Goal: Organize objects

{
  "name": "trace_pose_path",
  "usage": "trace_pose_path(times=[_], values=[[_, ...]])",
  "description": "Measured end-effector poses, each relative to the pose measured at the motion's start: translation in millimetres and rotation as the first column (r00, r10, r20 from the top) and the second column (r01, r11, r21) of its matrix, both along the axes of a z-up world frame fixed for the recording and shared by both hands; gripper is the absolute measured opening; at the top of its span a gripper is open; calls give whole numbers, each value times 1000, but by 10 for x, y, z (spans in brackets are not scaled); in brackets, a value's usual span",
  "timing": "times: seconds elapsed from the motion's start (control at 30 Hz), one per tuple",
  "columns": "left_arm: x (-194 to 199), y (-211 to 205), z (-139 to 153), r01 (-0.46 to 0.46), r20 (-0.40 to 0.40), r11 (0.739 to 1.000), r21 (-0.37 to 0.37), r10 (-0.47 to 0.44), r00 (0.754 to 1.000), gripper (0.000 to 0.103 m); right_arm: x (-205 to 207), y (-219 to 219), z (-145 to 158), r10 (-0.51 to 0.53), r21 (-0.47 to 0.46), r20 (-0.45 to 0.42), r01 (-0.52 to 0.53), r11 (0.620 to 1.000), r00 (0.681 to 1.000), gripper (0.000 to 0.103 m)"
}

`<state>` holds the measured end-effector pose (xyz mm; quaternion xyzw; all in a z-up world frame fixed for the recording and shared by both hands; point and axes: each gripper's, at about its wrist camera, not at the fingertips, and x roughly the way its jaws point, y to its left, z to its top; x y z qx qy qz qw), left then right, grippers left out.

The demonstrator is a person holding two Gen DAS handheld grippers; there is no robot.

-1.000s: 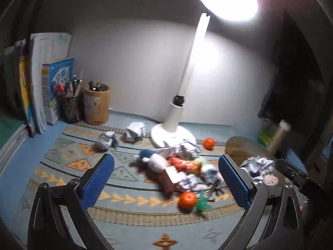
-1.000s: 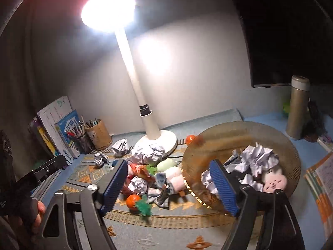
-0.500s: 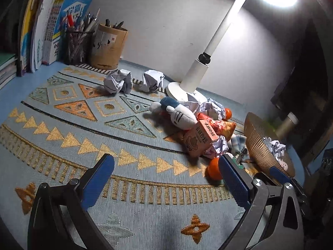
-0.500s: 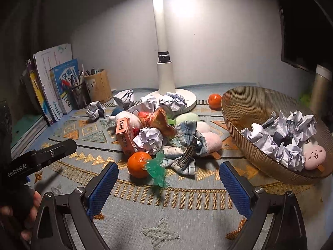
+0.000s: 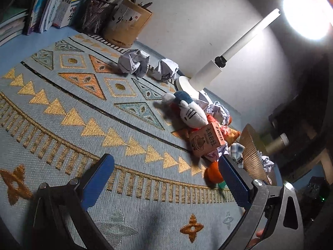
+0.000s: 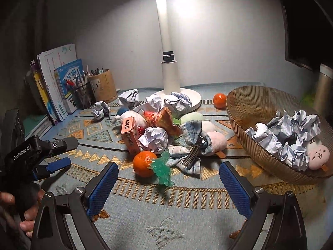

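Note:
A pile of clutter lies mid-mat: an orange carton (image 6: 130,135), crumpled paper balls (image 6: 154,139), a tangerine (image 6: 144,163), a green toy figure (image 6: 163,169), a checked cloth with a clip (image 6: 190,148) and plush toys (image 5: 192,111). A ribbed amber bowl (image 6: 245,112) at the right holds paper balls and a pink plush. My right gripper (image 6: 168,184) is open and empty, just short of the tangerine. My left gripper (image 5: 166,179) is open and empty, low over the mat left of the pile; it also shows in the right wrist view (image 6: 56,162).
A white desk lamp (image 6: 169,77) stands behind the pile. A second tangerine (image 6: 219,100) lies by its base. Books (image 6: 56,81) and two pen holders (image 6: 102,85) line the back left. A metal flask (image 6: 323,87) stands far right. Two paper balls (image 5: 134,61) lie near the holders.
Both grippers have dropped lower and come closer to the mat. The left one has swung left and tilted, so the pile now sits at its right. Both stay open.

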<state>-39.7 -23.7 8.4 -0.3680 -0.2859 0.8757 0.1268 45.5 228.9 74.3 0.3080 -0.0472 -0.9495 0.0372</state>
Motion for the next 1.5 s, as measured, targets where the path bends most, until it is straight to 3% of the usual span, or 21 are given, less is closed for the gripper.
trace_pose_path(times=[0.1,0.23,0.33,0.4,0.53,0.6,0.73,0.87,0.97,1.0,1.03,1.17,1.27,1.4,1.5], values=[[-76,-17,42,-2,46,999,-50,5,999,100,-64,29,168,91,-130,18,-88,988,996,97],[-311,-87,434,-17,51,967,-253,31,998,100,-446,-172,674,140,-71,11,-139,988,990,97],[-752,-163,494,64,76,952,-300,-43,996,100,-941,-357,985,202,-97,25,-198,975,979,97],[-1043,-254,430,55,82,940,-336,-29,996,100,-1401,-507,1021,242,-104,72,-234,967,968,97],[-1492,-270,326,85,84,921,-381,-57,995,99,-2392,-726,673,202,-108,244,-180,978,948,93],[-1619,-278,289,74,73,911,-406,-49,996,99,-2762,-787,405,195,-135,327,-158,978,925,76],[-1801,-306,139,91,110,928,-362,-55,992,99,-3172,-919,46,183,-119,401,-147,982,897,76],[-1911,-255,24,72,100,916,-396,-35,994,92,-3446,-956,-141,196,-158,454,-138,978,869,76],[-1960,-237,5,63,95,917,-394,-28,995,76,-3541,-952,-153,216,-191,459,-142,971,862,73],[-1967,-231,9,86,93,923,-375,-54,994,55,-3557,-982,-161,214,-174,464,-149,973,860,59],[-1970,-219,2,100,100,924,-368,-67,993,44,-3568,-1018,-180,218,-159,474,-160,974,853,49],[-1849,-180,63,81,85,915,-396,-52,995,42,-3448,-1006,-105,223,-153,443,-172,973,868,46],[-1632,-161,261,76,41,928,-364,-66,997,42,-3195,-872,70,259,-215,409,-184,959,875,46],[-1240,22,604,75,-46,942,-326,-95,994,42,-2546,-611,375,283,-248,343,-204,947,895,46],[-974,359,785,129,-85,942,-310,-163,983,42,-1912,-354,539,276,-240,302,-207,948,912,46]])
